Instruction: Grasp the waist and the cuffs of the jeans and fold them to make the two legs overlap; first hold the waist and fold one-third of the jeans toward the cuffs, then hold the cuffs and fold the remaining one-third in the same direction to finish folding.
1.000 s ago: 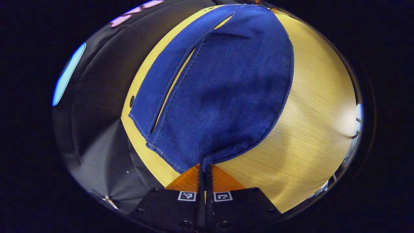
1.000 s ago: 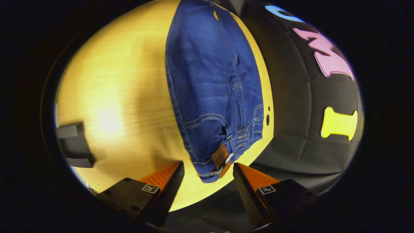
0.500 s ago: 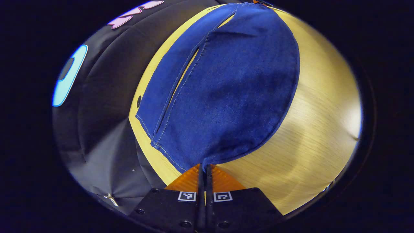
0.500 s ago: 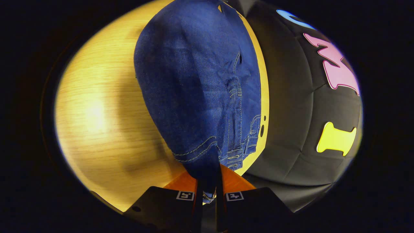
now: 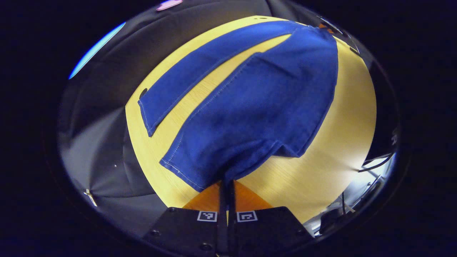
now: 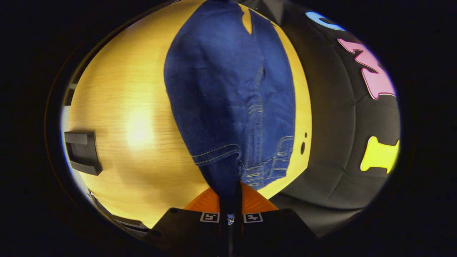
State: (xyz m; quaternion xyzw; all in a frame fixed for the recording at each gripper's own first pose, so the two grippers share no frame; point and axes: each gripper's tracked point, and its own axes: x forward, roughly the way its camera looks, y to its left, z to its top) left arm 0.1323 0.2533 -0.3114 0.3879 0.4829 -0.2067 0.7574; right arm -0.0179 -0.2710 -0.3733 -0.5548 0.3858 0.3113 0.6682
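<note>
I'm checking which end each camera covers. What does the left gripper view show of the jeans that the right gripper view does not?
Left gripper view alone: the two legs lying apart, the far leg flat on the table, and the left gripper shut on the near leg's cuff.
Right gripper view alone: the waist with its belt loops, and the right gripper shut on the waist.
Both: the blue jeans on the yellow wooden table.

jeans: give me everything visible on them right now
The jeans are dark blue denim with pale topstitching, spread on the wooden table. The left tool is shut on one leg's cuff, lifting it; the other leg lies flat, apart from it. The right tool is shut on the waist, near the pocket seams and belt loops.
</note>
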